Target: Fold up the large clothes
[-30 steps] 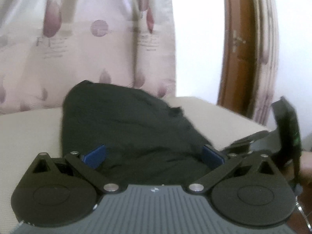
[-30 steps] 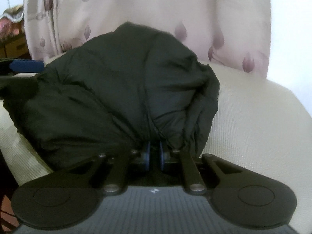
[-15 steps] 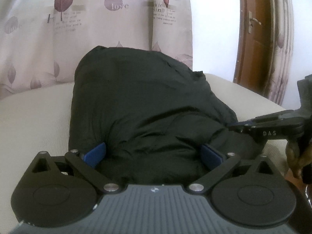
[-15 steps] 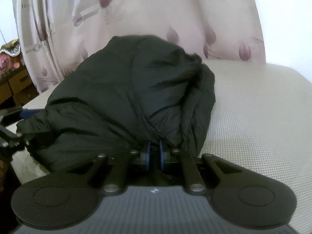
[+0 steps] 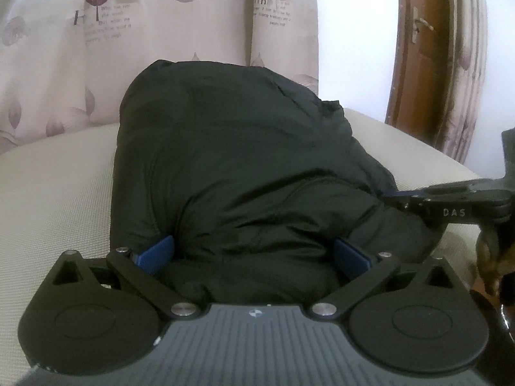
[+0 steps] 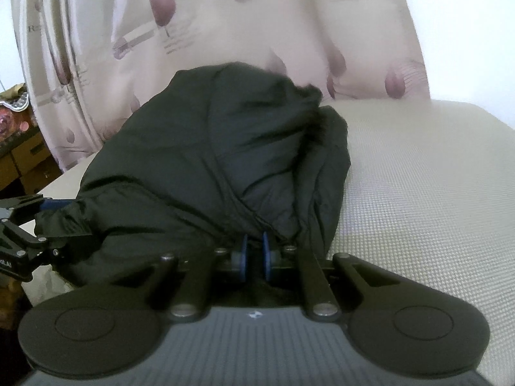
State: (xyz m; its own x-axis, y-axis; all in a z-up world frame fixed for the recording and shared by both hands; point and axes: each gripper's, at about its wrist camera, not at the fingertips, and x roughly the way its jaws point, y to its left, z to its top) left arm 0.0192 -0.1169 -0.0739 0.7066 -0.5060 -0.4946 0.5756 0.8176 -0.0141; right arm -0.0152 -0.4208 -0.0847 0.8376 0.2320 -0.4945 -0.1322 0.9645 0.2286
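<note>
black tool (image 5: 254, 257), blue pads (image 5: 156, 254)

Jacket (image 6: 219, 160) hem hidden behind right claw (image 6: 253, 255) (curtain (image 6: 225, 32) print blurred).

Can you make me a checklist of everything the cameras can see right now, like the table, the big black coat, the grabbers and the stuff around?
Surface: cream textured surface, bare beside the coat.
Job's things: black puffy jacket, bunched in a rounded heap on the surface, not yet flat.
Clutter: nothing seen on the surface besides the jacket.
Grippers: left hand-held gripper has its blue pads wide apart, jacket fabric bulging between them. Right hand-held gripper has its pads nearly together, pinching a jacket edge.
Cables: nothing seen.
Surroundings: pale curtain with leaf prints and the word "love" behind the surface; brown wooden door with a handle; dark furniture at the far left of the right wrist view.
</note>
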